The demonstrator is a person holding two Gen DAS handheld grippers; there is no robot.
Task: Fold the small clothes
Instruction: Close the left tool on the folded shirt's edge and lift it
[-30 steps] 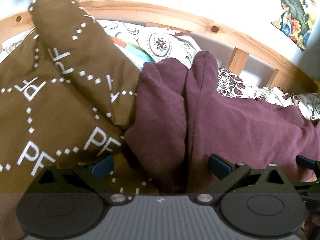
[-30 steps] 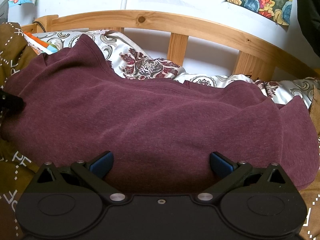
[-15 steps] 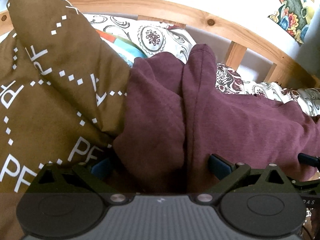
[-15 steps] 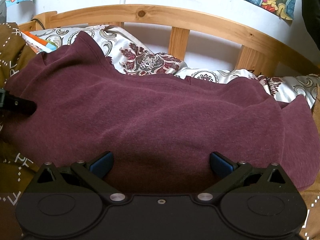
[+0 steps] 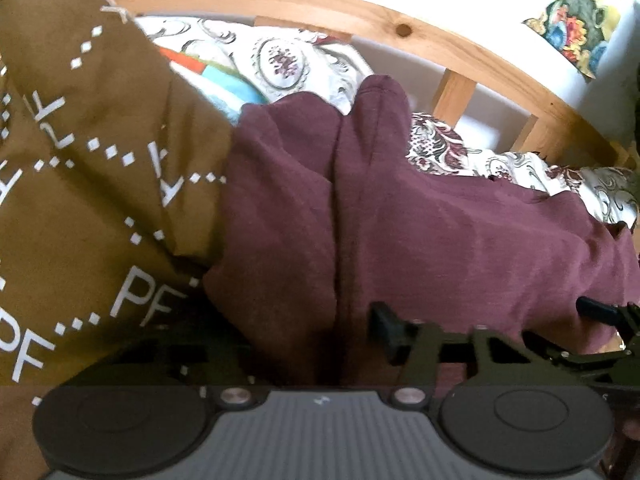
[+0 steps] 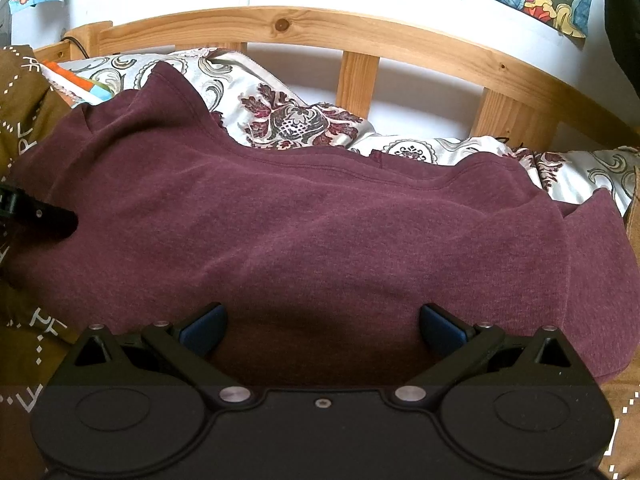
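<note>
Left claw's (image 5: pixel 320 332) left finger buried under the maroon sweater's (image 5: pixel 460 240) fold; pad contact unclear.

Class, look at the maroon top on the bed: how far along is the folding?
Done: the maroon top lies spread on the brown blanket. In hand: the left gripper has just been closing around a bunched end of the top; the right gripper stands open at the near edge. Left: no neat fold shows yet.

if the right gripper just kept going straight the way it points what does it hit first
Most likely the maroon knit sweater: the right gripper has its jaws open with that fabric spread directly ahead. The floral patterned bedding and wooden slatted headboard lie further back.
</note>
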